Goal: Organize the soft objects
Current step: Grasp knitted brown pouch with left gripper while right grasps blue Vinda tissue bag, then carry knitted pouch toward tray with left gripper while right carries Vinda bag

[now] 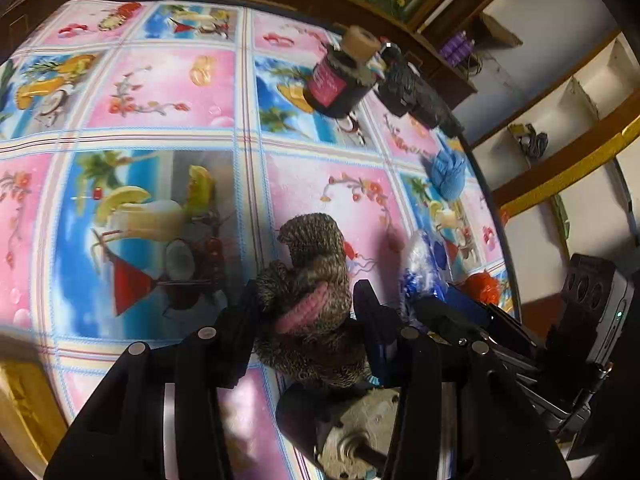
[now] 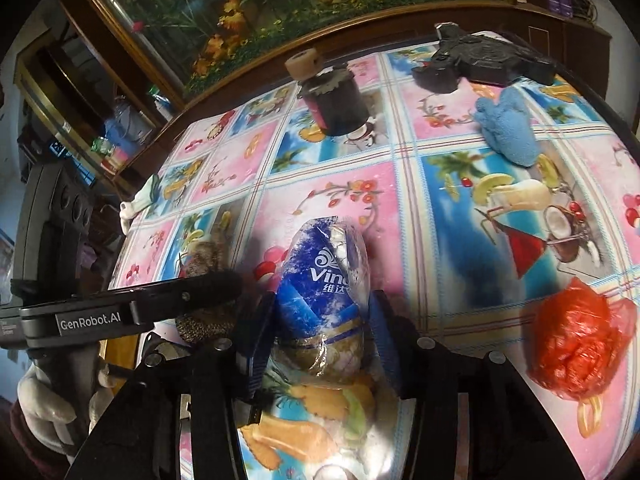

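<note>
My left gripper [image 1: 306,312] had its fingers clamped on the brown knitted sock bundle [image 1: 316,276] lying on the patterned tabletop [image 1: 168,92], while just beside it my right gripper [image 2: 320,312] had its fingers pressed against the blue tissue pack [image 2: 326,276], with the blue cloth [image 2: 508,128] farther back.

Brown-grey knit sock bundle w/ pink cuff [image 1: 316,280] beside blue-white crinkly tissue pack [image 2: 328,280]; fuzzy blue cloth [image 2: 508,128] far side, red plastic bag [image 2: 576,344] near edge.
</note>
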Demonstrator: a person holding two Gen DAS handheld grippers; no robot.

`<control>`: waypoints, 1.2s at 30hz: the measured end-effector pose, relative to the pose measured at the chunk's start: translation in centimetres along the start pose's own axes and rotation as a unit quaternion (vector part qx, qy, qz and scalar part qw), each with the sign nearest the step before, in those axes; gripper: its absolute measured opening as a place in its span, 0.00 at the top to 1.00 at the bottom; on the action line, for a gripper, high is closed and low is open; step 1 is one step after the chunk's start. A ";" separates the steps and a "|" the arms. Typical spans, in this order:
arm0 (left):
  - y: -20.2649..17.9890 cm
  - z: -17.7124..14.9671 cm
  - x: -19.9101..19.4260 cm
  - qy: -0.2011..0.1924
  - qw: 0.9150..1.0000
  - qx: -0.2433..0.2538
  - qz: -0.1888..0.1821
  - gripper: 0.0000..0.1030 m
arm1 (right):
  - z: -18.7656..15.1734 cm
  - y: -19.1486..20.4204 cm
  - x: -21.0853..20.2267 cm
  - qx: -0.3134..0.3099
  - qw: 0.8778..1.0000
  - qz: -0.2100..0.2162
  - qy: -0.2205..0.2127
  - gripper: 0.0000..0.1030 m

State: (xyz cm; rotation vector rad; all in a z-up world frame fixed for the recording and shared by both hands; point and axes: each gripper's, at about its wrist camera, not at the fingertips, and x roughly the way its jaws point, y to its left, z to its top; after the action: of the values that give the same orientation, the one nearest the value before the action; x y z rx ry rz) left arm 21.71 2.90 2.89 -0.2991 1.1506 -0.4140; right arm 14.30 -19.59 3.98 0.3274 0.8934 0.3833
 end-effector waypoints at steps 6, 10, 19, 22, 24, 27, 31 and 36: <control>1.0 -1.8 -4.7 -0.044 0.999 -0.015 -0.018 0.59 | -0.9 0.8 -3.3 -0.010 1.000 -0.014 -0.024 0.56; 1.2 -3.7 -8.0 -0.065 0.997 -0.018 -0.029 0.59 | -1.6 1.8 -5.3 -0.018 0.999 -0.014 -0.034 0.56; 1.5 -8.7 -16.0 -0.125 0.990 -0.019 -0.059 0.59 | -4.7 6.3 -10.8 -0.070 0.995 -0.024 -0.069 0.56; 2.1 -10.4 -17.8 -0.136 0.989 -0.022 -0.061 0.59 | -5.9 7.9 -12.4 -0.086 0.993 -0.022 -0.076 0.56; 2.6 -11.5 -19.0 -0.145 0.987 -0.026 -0.063 0.59 | -6.8 8.9 -13.5 -0.094 0.992 -0.018 -0.078 0.56; 3.7 -13.1 -20.8 -0.160 0.984 -0.037 -0.069 0.59 | -8.1 10.3 -14.9 -0.107 0.991 -0.019 -0.084 0.56; 5.3 -14.9 -23.2 -0.181 0.980 -0.046 -0.066 0.59 | -9.6 12.5 -16.3 -0.122 0.989 -0.008 -0.083 0.56; 8.7 -16.5 -25.8 -0.205 0.975 -0.074 -0.044 0.59 | -10.8 15.1 -16.8 -0.137 0.988 0.021 -0.074 0.56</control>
State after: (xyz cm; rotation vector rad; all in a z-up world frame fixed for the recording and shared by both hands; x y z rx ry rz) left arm -1.06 22.26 13.88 -0.5417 0.7644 -0.3244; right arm -6.72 -12.62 15.64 0.1198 0.6788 0.5076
